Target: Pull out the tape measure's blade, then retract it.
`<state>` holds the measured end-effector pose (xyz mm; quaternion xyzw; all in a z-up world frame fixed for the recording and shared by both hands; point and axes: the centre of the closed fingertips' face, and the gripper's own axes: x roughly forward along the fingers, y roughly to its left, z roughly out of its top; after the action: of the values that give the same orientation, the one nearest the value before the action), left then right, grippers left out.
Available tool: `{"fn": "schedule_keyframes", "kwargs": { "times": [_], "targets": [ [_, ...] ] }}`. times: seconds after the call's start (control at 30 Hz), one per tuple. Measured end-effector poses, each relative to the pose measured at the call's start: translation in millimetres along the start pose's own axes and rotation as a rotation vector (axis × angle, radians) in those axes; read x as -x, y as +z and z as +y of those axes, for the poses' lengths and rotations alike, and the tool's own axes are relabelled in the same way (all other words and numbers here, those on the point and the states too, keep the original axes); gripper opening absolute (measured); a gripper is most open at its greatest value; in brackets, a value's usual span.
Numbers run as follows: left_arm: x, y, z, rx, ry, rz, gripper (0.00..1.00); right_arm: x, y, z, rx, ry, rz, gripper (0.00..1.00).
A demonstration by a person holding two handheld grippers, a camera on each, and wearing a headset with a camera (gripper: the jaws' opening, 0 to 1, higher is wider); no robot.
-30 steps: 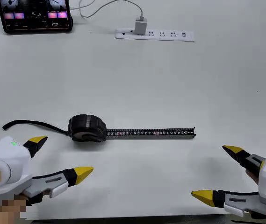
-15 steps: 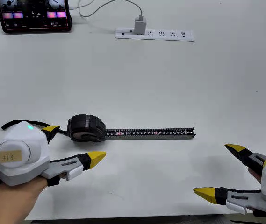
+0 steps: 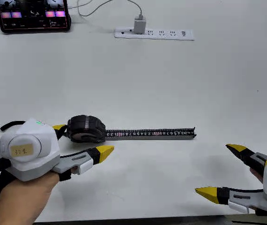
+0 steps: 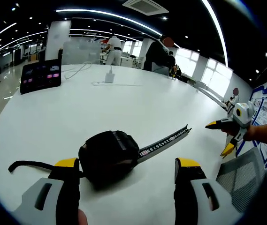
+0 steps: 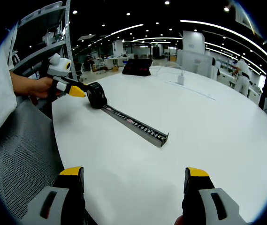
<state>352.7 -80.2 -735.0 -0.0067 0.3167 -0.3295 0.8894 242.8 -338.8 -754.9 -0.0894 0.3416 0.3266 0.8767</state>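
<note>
A black tape measure case (image 3: 86,129) lies on the white table with its blade (image 3: 149,133) drawn out to the right, the end hook (image 3: 194,132) resting on the table. A black wrist strap (image 3: 9,125) trails off to the left. My left gripper (image 3: 84,139) is open and straddles the case from the left, its yellow fingertips (image 4: 67,162) on either side without touching it. The case (image 4: 109,153) sits just ahead of those jaws. My right gripper (image 3: 225,171) is open at the table's near right corner, well short of the blade end (image 5: 161,138).
A white power strip (image 3: 154,33) with a plugged charger and cable lies at the far side. A dark tablet (image 3: 32,14) with a lit screen stands at the far left. People stand in the room behind the table.
My left gripper has moved forward and to the right, from near the table's front edge up to the tape measure case. The right gripper has barely shifted.
</note>
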Motion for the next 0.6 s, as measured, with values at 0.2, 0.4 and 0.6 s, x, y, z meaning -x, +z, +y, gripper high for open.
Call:
{"fn": "schedule_keyframes", "kwargs": {
  "times": [0.2, 0.4, 0.6],
  "targets": [
    [-2.6, 0.5, 0.7, 0.027, 0.056, -0.026, 0.80, -2.7, 1.5, -1.2, 0.025, 0.015, 0.013, 0.78],
    [-8.1, -0.9, 5.8, 0.039, 0.121, -0.020, 0.76, -4.3, 4.1, -7.6, 0.057, 0.040, 0.030, 0.70],
    [-11.2, -2.0, 11.6, 0.087, 0.163, -0.032, 0.73, -4.6, 14.2, -20.3, 0.107, 0.074, 0.049, 0.62]
  ]
}}
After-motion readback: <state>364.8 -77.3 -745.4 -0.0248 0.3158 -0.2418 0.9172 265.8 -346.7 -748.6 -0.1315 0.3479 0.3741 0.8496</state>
